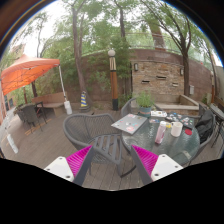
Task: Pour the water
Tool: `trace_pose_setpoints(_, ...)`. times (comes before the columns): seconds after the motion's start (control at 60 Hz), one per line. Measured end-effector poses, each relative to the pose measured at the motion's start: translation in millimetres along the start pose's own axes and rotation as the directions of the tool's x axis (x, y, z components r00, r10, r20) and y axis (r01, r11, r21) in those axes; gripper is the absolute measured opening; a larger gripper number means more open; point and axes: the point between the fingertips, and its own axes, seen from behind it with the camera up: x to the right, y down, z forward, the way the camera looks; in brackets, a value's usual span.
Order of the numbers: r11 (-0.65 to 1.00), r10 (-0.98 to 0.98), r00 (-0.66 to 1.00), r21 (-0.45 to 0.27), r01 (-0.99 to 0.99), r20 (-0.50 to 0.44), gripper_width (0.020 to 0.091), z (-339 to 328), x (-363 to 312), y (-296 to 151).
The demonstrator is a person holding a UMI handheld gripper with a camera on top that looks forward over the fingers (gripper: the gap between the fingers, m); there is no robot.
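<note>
Single tool-mounted view, level, facing a distant patio table (160, 140) and chairs (95, 135).

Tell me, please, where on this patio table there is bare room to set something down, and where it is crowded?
The glass table is bare on its near side, just beyond the open gripper, between the tray and the chair. It is crowded farther along, around the pink bottle and white cup.

A white cup (176, 128) and a pink bottle (160, 132) stand upright on the counter (150, 138), beyond the fingers.
</note>
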Motion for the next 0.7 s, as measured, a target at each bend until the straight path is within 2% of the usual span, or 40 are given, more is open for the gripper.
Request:
trace_pose_setpoints(0.217,0.999,0.045,0.995,-0.014,-0.046,-0.09,0.0842,-12,24,12)
trace_pose_setpoints(0.367,0.999,0.042,0.993,0.035,-0.038,-0.107,0.0835,2,35,16)
trace_pose_setpoints(0.533,0.998,0.058,0.976,0.033,-0.052,-0.209,0.0833,47,116,46)
trace_pose_setpoints(0.7,0.998,0.016,0.957,0.069,0.005,-0.291,0.0836,122,203,19)
